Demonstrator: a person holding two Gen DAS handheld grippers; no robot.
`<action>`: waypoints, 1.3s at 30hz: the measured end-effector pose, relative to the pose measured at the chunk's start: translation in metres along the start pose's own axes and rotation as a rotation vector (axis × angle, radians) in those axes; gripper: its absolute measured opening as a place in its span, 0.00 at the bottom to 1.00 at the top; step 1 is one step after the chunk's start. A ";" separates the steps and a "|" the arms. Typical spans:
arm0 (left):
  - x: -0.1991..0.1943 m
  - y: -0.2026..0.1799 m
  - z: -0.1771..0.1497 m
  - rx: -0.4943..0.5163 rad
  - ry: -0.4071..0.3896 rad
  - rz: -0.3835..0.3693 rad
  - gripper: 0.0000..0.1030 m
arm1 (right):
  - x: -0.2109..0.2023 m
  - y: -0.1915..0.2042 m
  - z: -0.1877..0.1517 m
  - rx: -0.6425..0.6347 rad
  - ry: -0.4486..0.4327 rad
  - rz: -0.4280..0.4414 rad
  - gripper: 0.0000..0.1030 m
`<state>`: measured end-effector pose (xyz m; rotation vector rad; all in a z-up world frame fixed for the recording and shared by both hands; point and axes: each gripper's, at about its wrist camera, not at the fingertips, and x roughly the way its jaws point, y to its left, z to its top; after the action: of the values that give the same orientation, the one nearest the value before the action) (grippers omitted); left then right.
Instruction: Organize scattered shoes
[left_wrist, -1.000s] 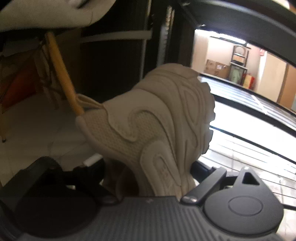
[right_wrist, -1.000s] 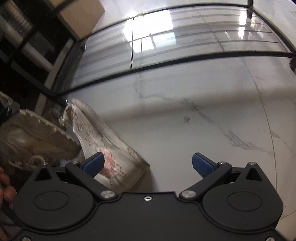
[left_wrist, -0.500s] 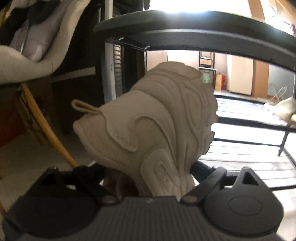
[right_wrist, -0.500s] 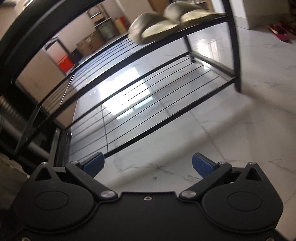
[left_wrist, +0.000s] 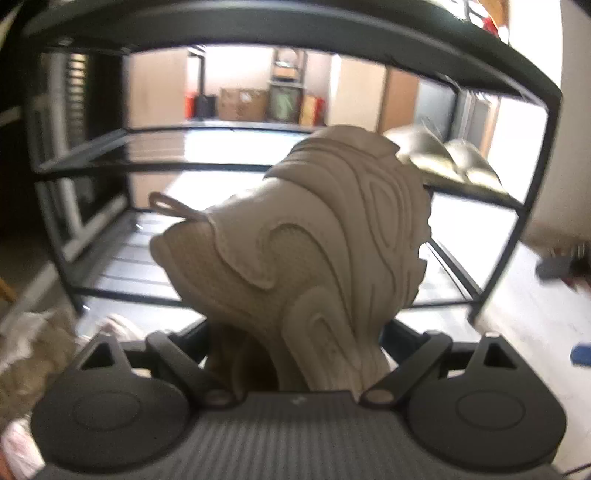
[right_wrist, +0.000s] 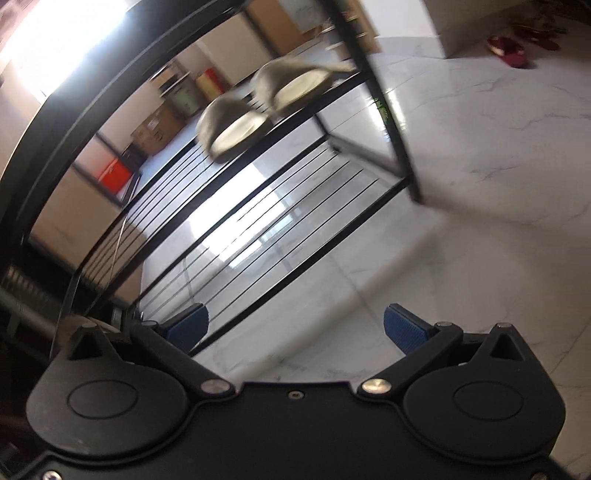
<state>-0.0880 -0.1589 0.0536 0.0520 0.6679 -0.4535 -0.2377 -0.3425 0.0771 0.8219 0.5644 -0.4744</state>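
A black metal rack (left_wrist: 517, 85) with wire shelves fills both views, standing on a pale marble floor (right_wrist: 480, 184); it is probably where the shoes are meant to go. On its middle shelf, toward the right end, a pair of tan shoes (right_wrist: 258, 110) already sits side by side. Closer in, the left gripper (left_wrist: 295, 354) is clamped on a beige sneaker (left_wrist: 314, 240), holding it up in front of the rack, sole side to the right, likely so it can go onto a shelf. The right gripper (right_wrist: 295, 325) is spread wide with nothing between its blue pads (right_wrist: 400, 326), pointed at the lower shelf and floor, seemingly free for another shoe. A red shoe (right_wrist: 508, 48) lies far off on the floor.
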 end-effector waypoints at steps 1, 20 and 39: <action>0.005 -0.004 -0.004 0.015 0.037 -0.010 0.89 | -0.001 -0.006 0.003 0.013 -0.015 -0.015 1.00; 0.094 0.034 -0.041 -0.032 0.232 -0.093 0.91 | 0.057 -0.077 0.006 0.139 0.028 -0.160 1.00; 0.132 0.020 -0.035 0.051 0.307 -0.063 0.98 | 0.078 -0.097 0.004 0.153 0.100 -0.194 1.00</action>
<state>-0.0089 -0.1851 -0.0563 0.1512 0.9614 -0.5292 -0.2356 -0.4166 -0.0228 0.9450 0.7105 -0.6627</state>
